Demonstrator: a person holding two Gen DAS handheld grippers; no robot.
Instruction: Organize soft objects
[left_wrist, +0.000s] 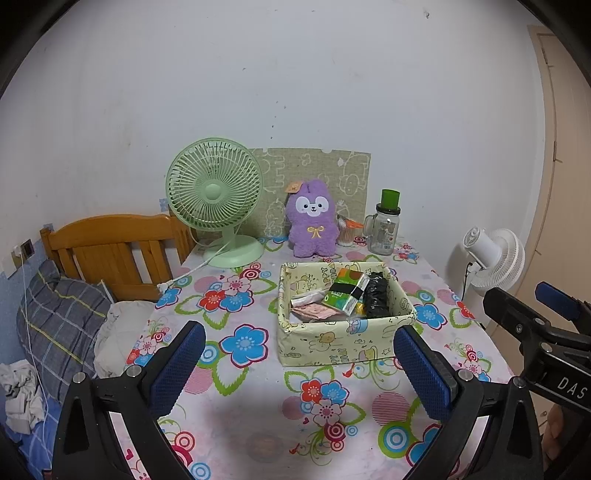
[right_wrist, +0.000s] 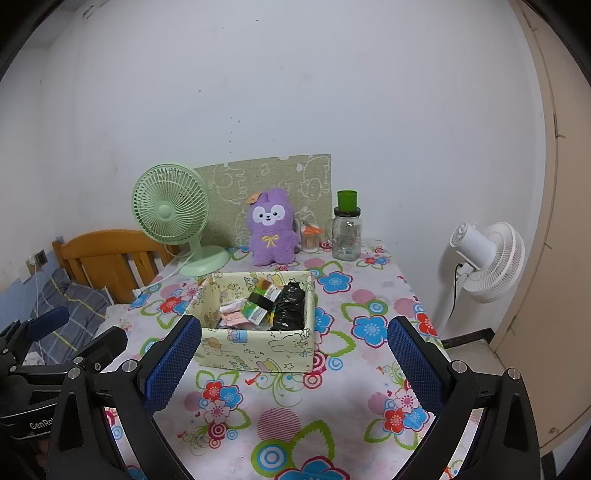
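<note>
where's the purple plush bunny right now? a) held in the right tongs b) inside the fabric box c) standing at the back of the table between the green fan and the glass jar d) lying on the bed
c: the purple plush bunny stands upright at the back of the table, with the green fan on one side and the glass jar on the other, behind the fabric box; both tongs are open and hold nothing.

Purple plush (left_wrist: 313, 221); green fan (left_wrist: 214, 192); floral tablecloth (left_wrist: 258, 406); possibly cream box (left_wrist: 332, 343).
</note>
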